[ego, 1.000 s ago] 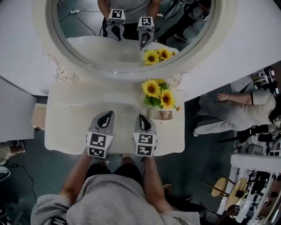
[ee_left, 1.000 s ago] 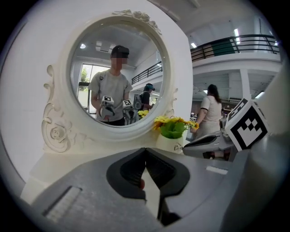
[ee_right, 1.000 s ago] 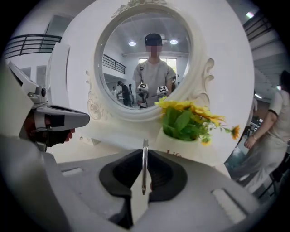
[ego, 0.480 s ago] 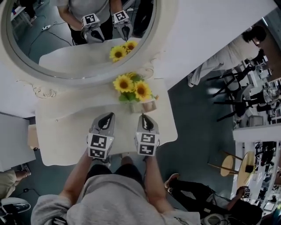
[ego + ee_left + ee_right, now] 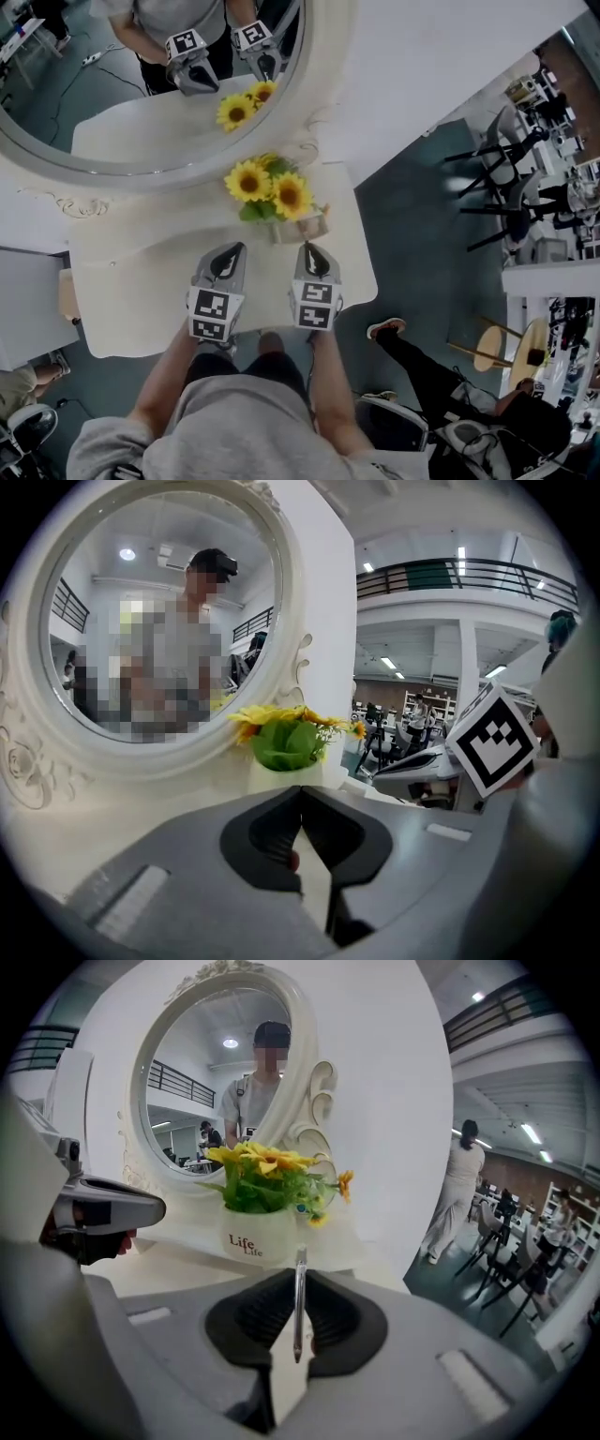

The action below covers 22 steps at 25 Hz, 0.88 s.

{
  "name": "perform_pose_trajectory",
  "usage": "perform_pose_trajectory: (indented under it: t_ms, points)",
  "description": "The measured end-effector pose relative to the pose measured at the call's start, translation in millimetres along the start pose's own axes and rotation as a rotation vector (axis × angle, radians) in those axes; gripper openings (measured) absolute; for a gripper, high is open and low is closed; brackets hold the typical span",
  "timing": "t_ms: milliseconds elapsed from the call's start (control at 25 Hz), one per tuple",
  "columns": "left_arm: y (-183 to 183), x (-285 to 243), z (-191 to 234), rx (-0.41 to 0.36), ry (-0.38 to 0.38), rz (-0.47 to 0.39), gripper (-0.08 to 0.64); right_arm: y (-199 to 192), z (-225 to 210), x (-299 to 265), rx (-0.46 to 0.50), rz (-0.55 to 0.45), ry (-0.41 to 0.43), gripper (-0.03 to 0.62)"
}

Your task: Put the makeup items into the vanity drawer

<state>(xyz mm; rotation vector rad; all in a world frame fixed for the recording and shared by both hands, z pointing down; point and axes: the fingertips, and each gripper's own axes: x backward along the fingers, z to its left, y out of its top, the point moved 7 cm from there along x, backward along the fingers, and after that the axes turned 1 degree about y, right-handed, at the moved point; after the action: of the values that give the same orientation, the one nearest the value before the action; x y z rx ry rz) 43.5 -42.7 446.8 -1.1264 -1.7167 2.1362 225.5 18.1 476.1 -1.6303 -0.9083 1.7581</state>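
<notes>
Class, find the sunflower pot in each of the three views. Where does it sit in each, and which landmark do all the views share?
Head view: the sunflower pot sits just above centre.
Left gripper view: it stands near centre, at the mirror's lower right.
Right gripper view: it stands left of centre, below the mirror.
Shared landmark: the round mirror behind the pot.

The flower pot (image 5: 300, 229) and its sunflowers (image 5: 267, 187) stand just ahead of the right gripper (image 5: 307, 250), blocking a straight reach. Left of the pot, the vanity top (image 5: 131, 272) lies open ahead of the left gripper (image 5: 228, 253), back to the mirror frame (image 5: 122, 174). Right of the pot, only a narrow strip remains before the edge.
</notes>
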Motion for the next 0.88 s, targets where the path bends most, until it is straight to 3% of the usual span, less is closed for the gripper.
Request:
perform_pose_trajectory:
  t_ms: [360, 880]
  points:
    - [-16, -14, 9, 0.038, 0.043, 0.06, 0.011, -8, -1, -37, 0.029, 0.069, 0.058, 0.037]
    - [-35, -23, 14, 0.069, 0.064, 0.118, 0.011, -23, -5, -68, 0.031, 0.146, 0.074, 0.037]
